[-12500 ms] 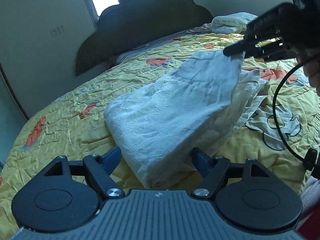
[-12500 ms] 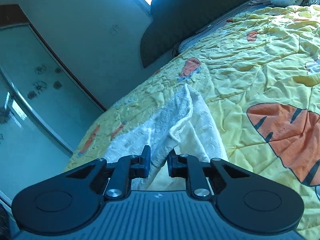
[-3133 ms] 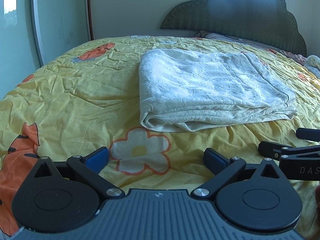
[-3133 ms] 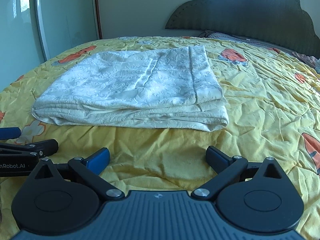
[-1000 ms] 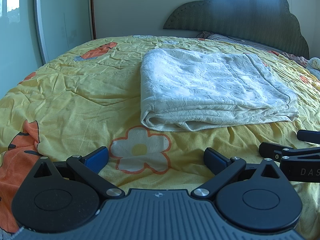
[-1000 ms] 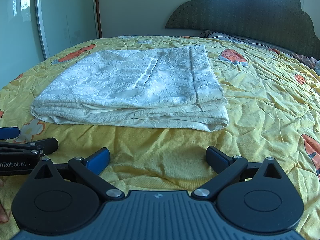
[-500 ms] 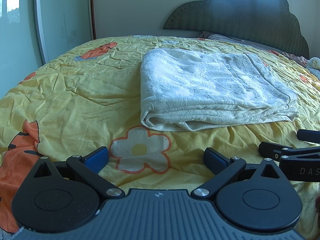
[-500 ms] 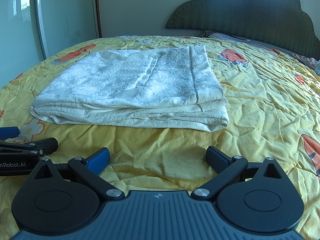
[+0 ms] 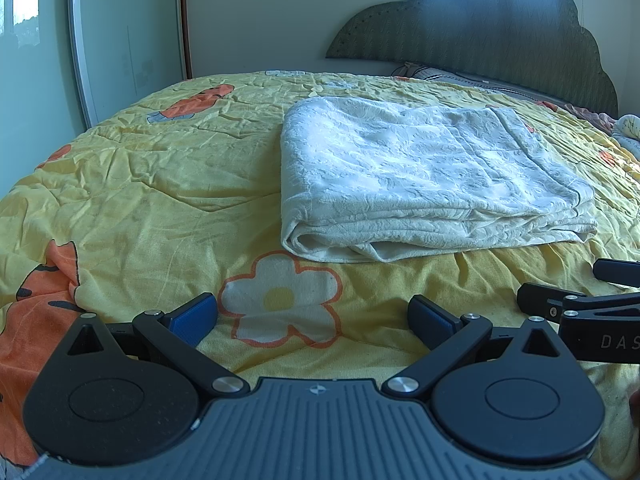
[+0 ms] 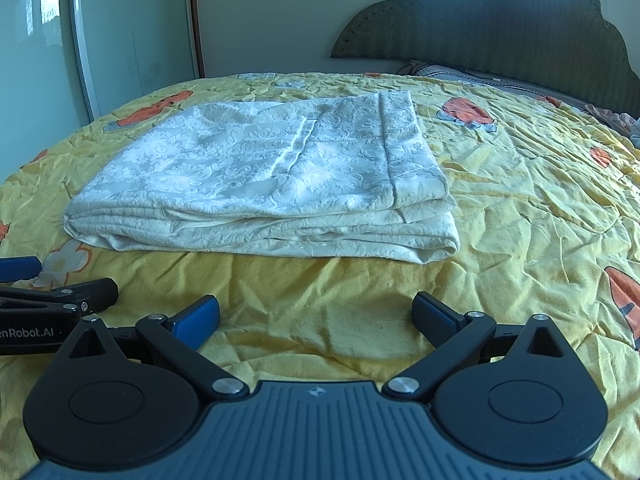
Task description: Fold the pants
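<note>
1 pair of white pants, folded into a flat rectangular stack, lying near the middle of the bed on the yellow bedspread. Layered edges of the stack turned toward both cameras; rounded fold at the stack's left end in the left wrist view, waistband end at the right in the right wrist view.

Left gripper: jaws spread wide, holding nothing, low over the bedspread short of the stack's near edge, above 1 white flower print. Right gripper: jaws likewise wide apart, empty, just beside the left gripper and level with it. Neither touching the pants.

Open room: a bare strip of bedspread between both grippers and the near edge of the stack; wide bare bedspread to the left of the stack up to the bed's left edge, and to the right up to the dark headboard.

Compared with 0.5 s and 1.0 s earlier: stack and both grippers unchanged in place and state. Compared with 12.5 s earlier: pants then lifted in the closed right gripper, half folded; now released and lying flat.

Count: 1 pair of pants, 2 grippers, 1 bed.
</note>
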